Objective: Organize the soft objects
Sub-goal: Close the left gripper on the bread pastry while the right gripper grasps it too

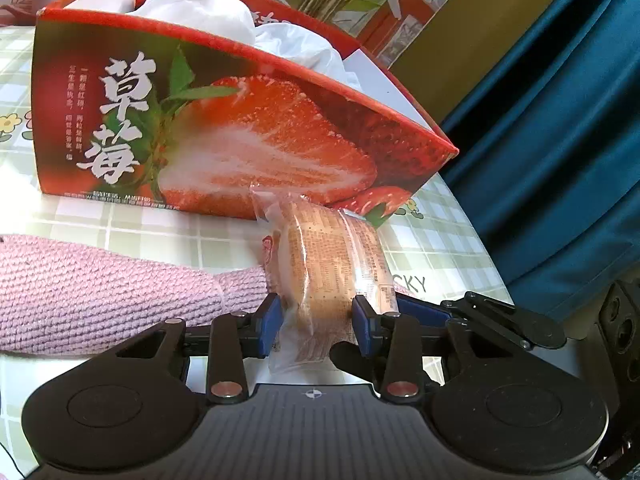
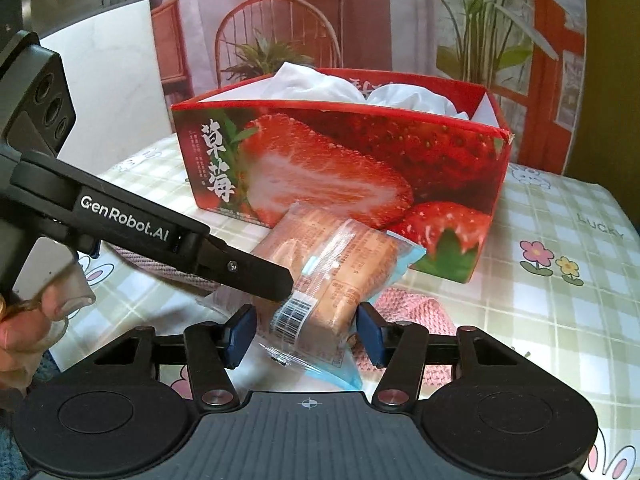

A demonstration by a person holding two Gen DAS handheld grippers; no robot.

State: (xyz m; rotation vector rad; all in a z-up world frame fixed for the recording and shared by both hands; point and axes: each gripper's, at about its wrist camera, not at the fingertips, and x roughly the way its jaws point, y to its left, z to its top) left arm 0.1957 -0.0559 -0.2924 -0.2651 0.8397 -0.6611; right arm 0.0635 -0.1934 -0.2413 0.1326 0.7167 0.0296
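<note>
A wrapped bread bun in a clear printed packet (image 1: 328, 264) lies in front of the red strawberry box (image 1: 240, 132). My left gripper (image 1: 316, 316) is shut on the packet, blue pads pressing both sides. In the right wrist view the same packet (image 2: 336, 272) sits between my right gripper's (image 2: 306, 330) pads; the right pad touches it, the left pad stands slightly apart. The left gripper's black finger (image 2: 240, 268) crosses onto the packet. A pink knitted cloth (image 1: 100, 292) lies under and left of the packet. White soft material (image 1: 208, 0) fills the box (image 2: 360, 168).
The checked tablecloth (image 2: 560, 320) with flower and rabbit prints covers the table. A blue fabric seat (image 1: 560, 140) stands beyond the table's right edge. A printed backdrop (image 2: 360, 12) stands behind the box. A gloved hand (image 2: 36, 308) holds the left gripper.
</note>
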